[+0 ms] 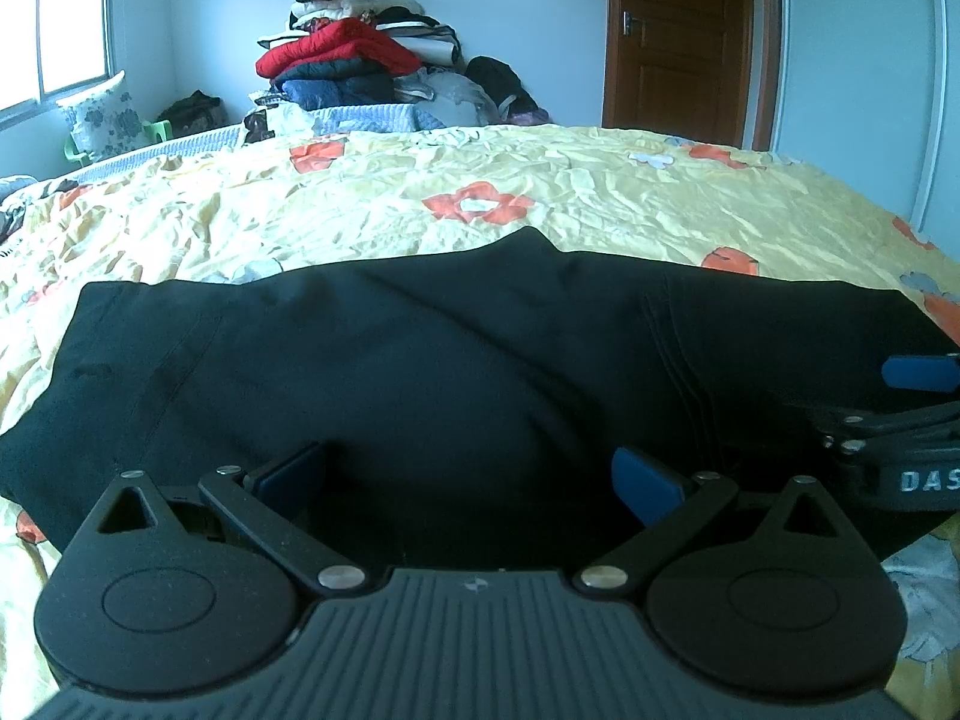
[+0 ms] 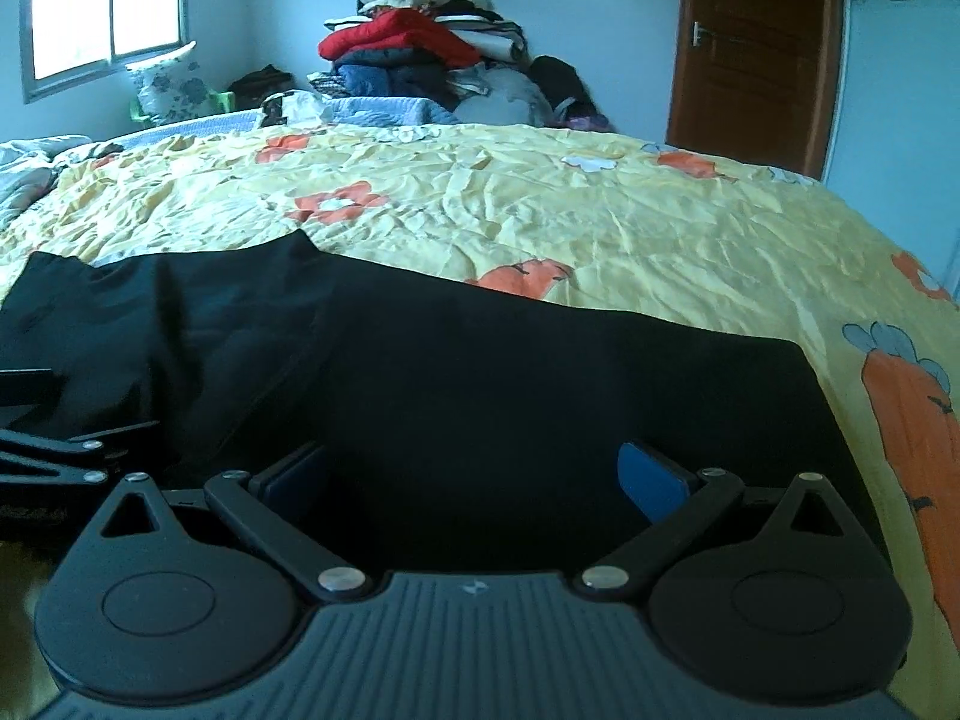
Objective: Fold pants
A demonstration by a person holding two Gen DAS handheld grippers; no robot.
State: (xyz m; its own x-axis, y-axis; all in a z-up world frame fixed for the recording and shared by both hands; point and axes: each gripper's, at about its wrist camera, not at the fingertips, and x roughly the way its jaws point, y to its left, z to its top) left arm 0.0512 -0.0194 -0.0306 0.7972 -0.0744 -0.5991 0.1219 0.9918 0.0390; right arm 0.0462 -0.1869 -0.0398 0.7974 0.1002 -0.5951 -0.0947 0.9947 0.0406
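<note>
yellow crumpled bedsheet with orange flowers (image 1: 600,192), one brown wooden door (image 1: 678,30), one window (image 1: 66,18). one pair of black pants (image 1: 420,360) flat on it. left gripper (image 1: 468,480) and right gripper (image 2: 474,480) wide open, empty, over pants.

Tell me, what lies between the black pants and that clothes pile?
Only bare flowered bedspread lies between the pants and the clothes pile, seen in both views.
</note>
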